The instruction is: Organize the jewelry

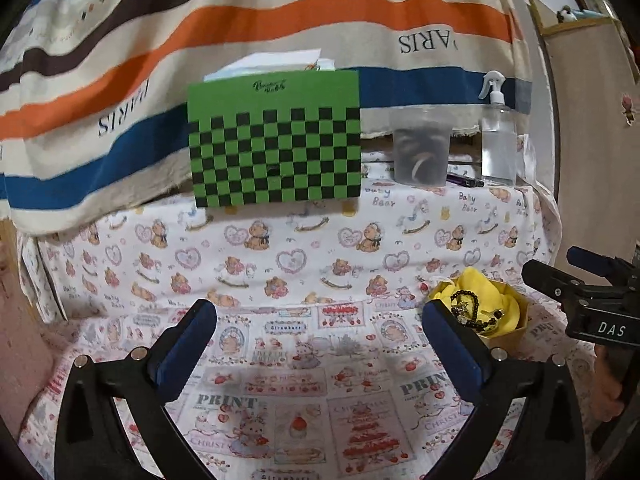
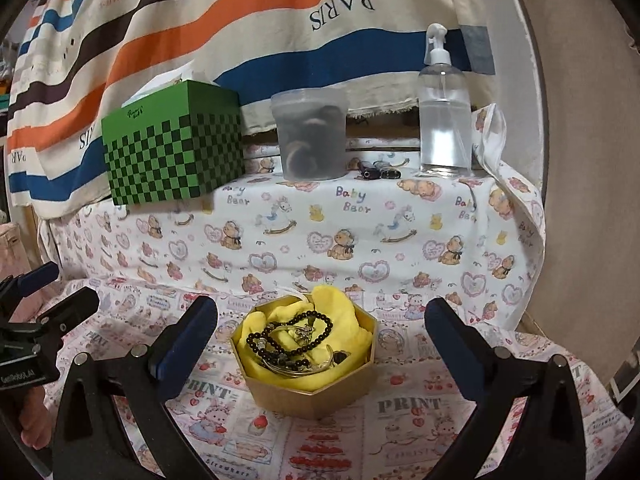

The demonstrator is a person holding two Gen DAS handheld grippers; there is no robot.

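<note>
Nearest me, my right gripper [image 2: 320, 344] stands spread wide, nothing between its blue pads [image 2: 186, 346]. It is level and aimed forward, straddling the hexagonal cardboard box [image 2: 316, 394] on the printed cloth [image 2: 420, 412]. The pads flank the box without touching it.

Inside the box: a yellow cloth [image 2: 340, 312] as lining, a string of dark beads [image 2: 288, 330] coiled on top, a thin metal bangle [image 2: 296, 368] and some small pieces I cannot make out. All the jewelry I can see lies in this box; none shows loose on the cloth.

My left gripper [image 1: 320, 344] is also released and empty, held low over bare cloth. The box [image 1: 508, 336] sits just right of its right finger. My right tool shows at that view's right edge.

Step in hand, as I judge it: unsettled. Jewelry heaped in the box fits pieces gathered there for keeping, or a tangle waiting to be taken out and sorted. Both grippers released and idle fits either. Any pick here calls for narrow closing on a thin strand without snagging the yellow cloth.

Farther back, on the raised ledge under the bear cloth [image 2: 360, 216]: a green checkered box [image 2: 172, 152] to the left, a cloudy plastic tub [image 2: 310, 136] mid, two small dark items [image 2: 380, 170] beside it, a clear spray bottle [image 2: 444, 120] to the right. Behind all, a striped hanging cloth [image 2: 240, 12].
</note>
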